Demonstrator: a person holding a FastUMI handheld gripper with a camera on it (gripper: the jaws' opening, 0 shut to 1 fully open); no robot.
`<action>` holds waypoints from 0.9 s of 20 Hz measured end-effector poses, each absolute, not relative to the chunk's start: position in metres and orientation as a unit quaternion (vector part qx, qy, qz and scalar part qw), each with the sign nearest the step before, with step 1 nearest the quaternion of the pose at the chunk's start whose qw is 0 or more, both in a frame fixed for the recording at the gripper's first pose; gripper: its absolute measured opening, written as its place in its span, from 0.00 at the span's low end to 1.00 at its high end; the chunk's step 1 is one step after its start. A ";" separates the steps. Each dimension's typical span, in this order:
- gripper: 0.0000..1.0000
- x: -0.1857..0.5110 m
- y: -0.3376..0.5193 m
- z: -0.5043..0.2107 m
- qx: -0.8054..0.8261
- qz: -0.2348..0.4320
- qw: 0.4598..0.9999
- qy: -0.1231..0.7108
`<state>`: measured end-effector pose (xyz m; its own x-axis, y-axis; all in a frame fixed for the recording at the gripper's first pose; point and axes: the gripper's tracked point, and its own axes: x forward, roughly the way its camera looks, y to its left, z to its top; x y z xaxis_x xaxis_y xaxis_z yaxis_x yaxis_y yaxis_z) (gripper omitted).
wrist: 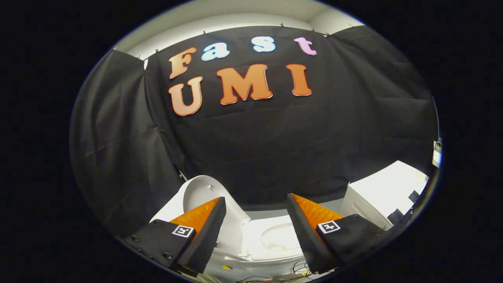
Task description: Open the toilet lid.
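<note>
Toilet [271, 251] just ahead of tongs, below black cloth wall. White cabinet [383, 196] right of toilet. Toilet lid [204, 192] raised, tilted left of bowl, behind left finger. Tongs [255, 204] spread wide above toilet, holding nothing, touching nothing. Wires [300, 269] near toilet's front.

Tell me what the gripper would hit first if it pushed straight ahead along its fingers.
Probably the toilet's seat and bowl rim, seen in the gap between the open, empty fingers of the gripper. The raised toilet lid stands off behind one finger, the black cloth wall beyond. Depth is hard to judge here.
</note>
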<state>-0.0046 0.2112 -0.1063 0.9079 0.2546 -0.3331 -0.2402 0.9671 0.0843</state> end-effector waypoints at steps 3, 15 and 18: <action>0.99 -0.004 0.172 -0.078 0.006 0.112 0.983 0.145; 0.99 0.002 0.070 -0.025 -0.022 0.036 0.996 0.083; 0.99 0.001 0.069 -0.027 -0.022 0.035 0.996 0.084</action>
<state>0.0014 0.0694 -0.0272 0.9836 0.0658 -0.1682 -0.0733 0.9966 -0.0386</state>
